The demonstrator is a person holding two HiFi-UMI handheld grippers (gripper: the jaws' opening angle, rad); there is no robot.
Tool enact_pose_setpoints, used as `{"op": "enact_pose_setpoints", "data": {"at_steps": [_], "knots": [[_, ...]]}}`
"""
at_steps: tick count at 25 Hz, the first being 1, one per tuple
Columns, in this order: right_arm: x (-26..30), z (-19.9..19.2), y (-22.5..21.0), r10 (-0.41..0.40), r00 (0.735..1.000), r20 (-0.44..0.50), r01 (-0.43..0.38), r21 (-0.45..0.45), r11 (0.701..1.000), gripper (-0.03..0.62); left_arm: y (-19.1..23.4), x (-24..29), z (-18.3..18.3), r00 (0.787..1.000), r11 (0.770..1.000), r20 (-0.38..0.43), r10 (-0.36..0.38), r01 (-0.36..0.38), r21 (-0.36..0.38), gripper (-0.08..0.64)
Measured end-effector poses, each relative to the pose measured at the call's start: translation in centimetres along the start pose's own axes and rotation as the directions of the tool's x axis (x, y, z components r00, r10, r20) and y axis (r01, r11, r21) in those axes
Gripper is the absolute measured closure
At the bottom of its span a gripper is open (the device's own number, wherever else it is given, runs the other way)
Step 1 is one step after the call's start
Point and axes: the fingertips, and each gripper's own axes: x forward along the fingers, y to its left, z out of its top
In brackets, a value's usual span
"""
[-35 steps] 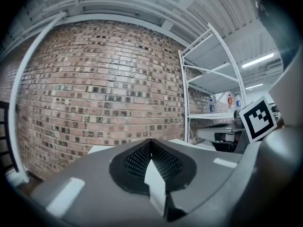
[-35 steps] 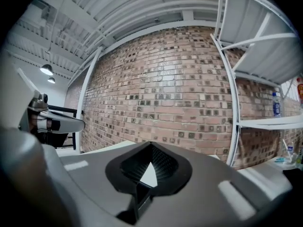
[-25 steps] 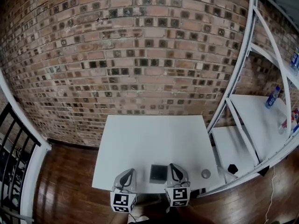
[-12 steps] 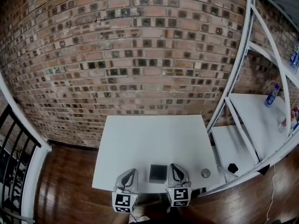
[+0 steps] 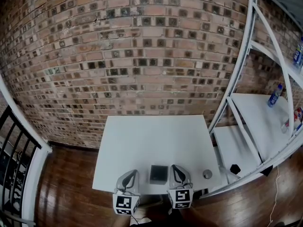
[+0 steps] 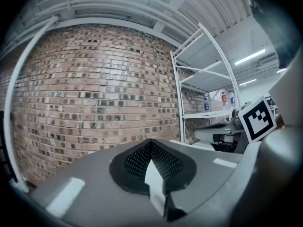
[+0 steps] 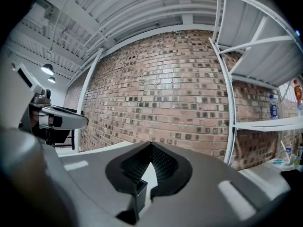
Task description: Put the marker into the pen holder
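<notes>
A black square pen holder (image 5: 159, 174) stands near the front edge of the white table (image 5: 151, 136), seen from above in the head view. My left gripper (image 5: 130, 175) rests just left of it and my right gripper (image 5: 176, 170) just right of it, both at the table's front edge. In the left gripper view the left gripper (image 6: 152, 148) has its jaws pressed together with nothing between them. The right gripper (image 7: 150, 150) looks the same in its own view. No marker is clearly recognisable; a small grey round object (image 5: 207, 174) sits near the table's front right corner.
A brick wall (image 5: 142, 56) rises behind the table. A white metal shelf rack (image 5: 258, 122) stands to the right, with bottles (image 5: 273, 97) on its shelves. A black railing (image 5: 12, 164) is at the left, and dark wooden floor (image 5: 66, 188) surrounds the table.
</notes>
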Motion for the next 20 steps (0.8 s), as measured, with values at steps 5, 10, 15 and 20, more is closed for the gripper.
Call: {"op": "enact_pose_setpoints", "data": {"at_steps": [5,10,15,20], "knots": [[-0.16,0.05,-0.01,0.006,1.000,-0.001,-0.006,0.005,1.000,0.591,0.50,-0.19,0.12,0.999,0.999,0.014,0.031,-0.031,0.011,0.546],[-0.36,-0.11,0.21,0.016,1.000,-0.001,-0.016,0.000,1.000,0.591,0.22,-0.41,0.96,0.999,0.999,0.009,0.035,-0.034,-0.021,0.546],[-0.33,-0.11,0.38,0.023,1.000,-0.006,-0.023,-0.007,1.000,0.591,0.01,-0.40,0.53,1.000,1.000,0.005,0.021,-0.021,-0.002,0.546],[-0.36,-0.09,0.96,0.039,0.999,-0.008,-0.039,-0.012,0.999,0.591,-0.06,-0.50,0.03,1.000,1.000,0.005,0.020,-0.020,-0.007,0.546]]}}
